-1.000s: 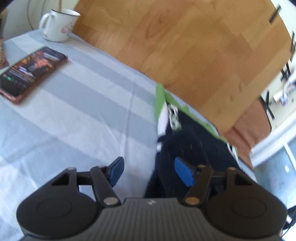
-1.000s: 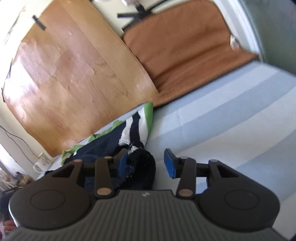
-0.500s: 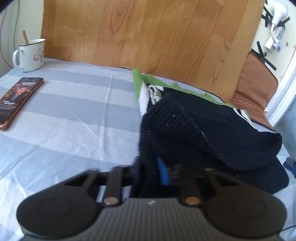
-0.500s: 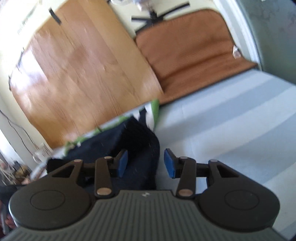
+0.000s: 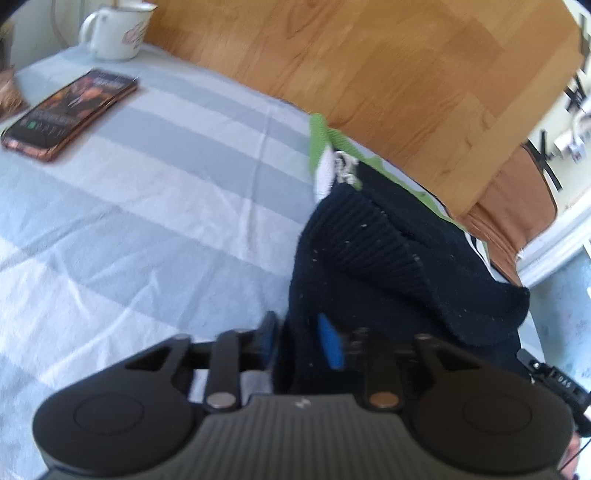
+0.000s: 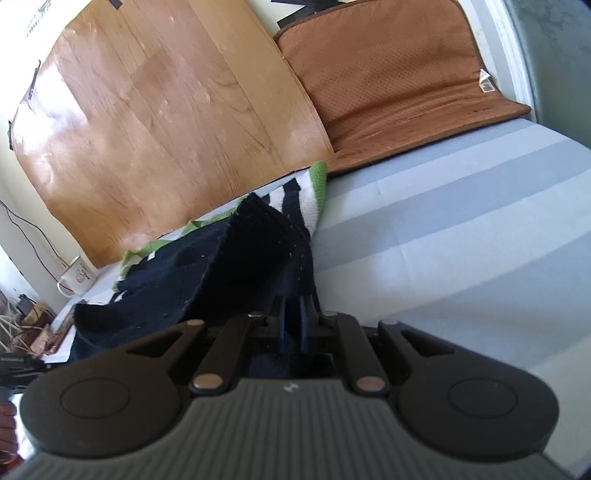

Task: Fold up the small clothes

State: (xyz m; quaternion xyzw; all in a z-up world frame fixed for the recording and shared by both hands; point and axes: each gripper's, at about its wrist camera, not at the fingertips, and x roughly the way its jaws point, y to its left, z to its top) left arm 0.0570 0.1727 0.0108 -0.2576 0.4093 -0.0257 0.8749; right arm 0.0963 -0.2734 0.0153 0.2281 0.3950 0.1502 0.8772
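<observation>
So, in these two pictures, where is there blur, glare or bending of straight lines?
Left wrist view: motion blur smears the phone and mug; the wooden board bows from fisheye. Right wrist view: sharper, window glare whitens the board's left part; the dark knit garment loses detail in shadow.

Setting: a private home, a lived-in room. Indicators: a surface covered by a blue-and-white striped cloth (image 5: 155,206), with a white enamel mug (image 5: 114,31) and a smartphone (image 5: 70,112) on it. A wood-pattern panel (image 6: 159,122) and a brown padded mat (image 6: 399,74) lean against the cream wall, where cables (image 6: 33,236) hang.
</observation>
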